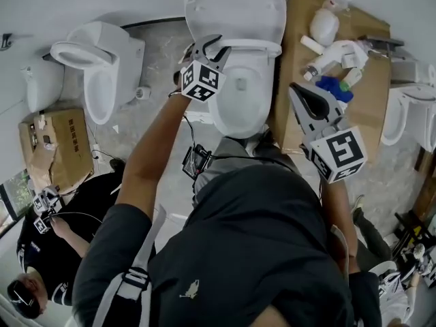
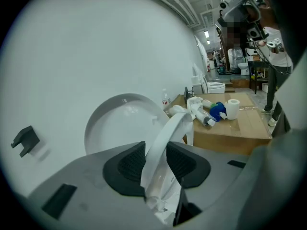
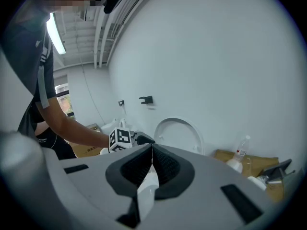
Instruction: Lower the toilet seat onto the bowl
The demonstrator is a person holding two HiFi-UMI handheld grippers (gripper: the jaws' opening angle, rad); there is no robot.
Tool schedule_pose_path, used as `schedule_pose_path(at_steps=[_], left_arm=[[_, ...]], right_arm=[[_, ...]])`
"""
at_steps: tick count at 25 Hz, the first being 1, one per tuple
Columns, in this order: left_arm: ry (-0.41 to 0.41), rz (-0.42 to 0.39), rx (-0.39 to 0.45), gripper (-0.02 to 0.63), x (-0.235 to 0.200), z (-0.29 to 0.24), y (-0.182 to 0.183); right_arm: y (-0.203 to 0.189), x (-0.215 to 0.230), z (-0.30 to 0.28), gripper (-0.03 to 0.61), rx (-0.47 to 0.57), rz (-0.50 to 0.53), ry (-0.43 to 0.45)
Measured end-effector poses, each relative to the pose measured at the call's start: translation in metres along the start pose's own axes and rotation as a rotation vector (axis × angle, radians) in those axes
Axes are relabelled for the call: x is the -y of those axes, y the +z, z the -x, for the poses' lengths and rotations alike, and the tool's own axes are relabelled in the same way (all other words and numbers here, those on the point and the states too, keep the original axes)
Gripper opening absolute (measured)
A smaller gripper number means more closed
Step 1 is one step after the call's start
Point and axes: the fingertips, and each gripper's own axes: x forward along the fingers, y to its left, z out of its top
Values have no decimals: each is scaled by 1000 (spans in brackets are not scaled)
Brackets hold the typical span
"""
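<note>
Noted left claw (image 2: 156, 164) clamped on toilet seat (image 2: 169, 131) rim, pads either side, likely to control descent rather than let it slam. Found seat tilted between upright lid (image 2: 115, 123) and bowl (image 1: 242, 104), not yet down. Saw right claw (image 3: 151, 164) pressed together, empty, parked clear beside bowl.

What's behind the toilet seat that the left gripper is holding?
Behind the toilet seat, clamped by the left gripper, stands the raised lid, with the white wall beyond. The gripper's own body covers the seat's hinge end and the lid's base.
</note>
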Motion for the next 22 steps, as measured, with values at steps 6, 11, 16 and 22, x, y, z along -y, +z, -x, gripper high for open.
schedule_pose_path(at_steps=[6,11,16,22], left_arm=[[-5,-11,-9,133,18,13,-6],[-9,-16,-19,137,31,21,-11],[-14,-25,-26,137,45,31,-14],[-36,-42,-39,138,65,41,-22]], right_arm=[[-4,-4,0,8,-8,4,18],[-7,-6,-1,8,-11,7,36],[-9,-11,2,8,-15,12,42],[-15,-15,3,8,-24,14,53]])
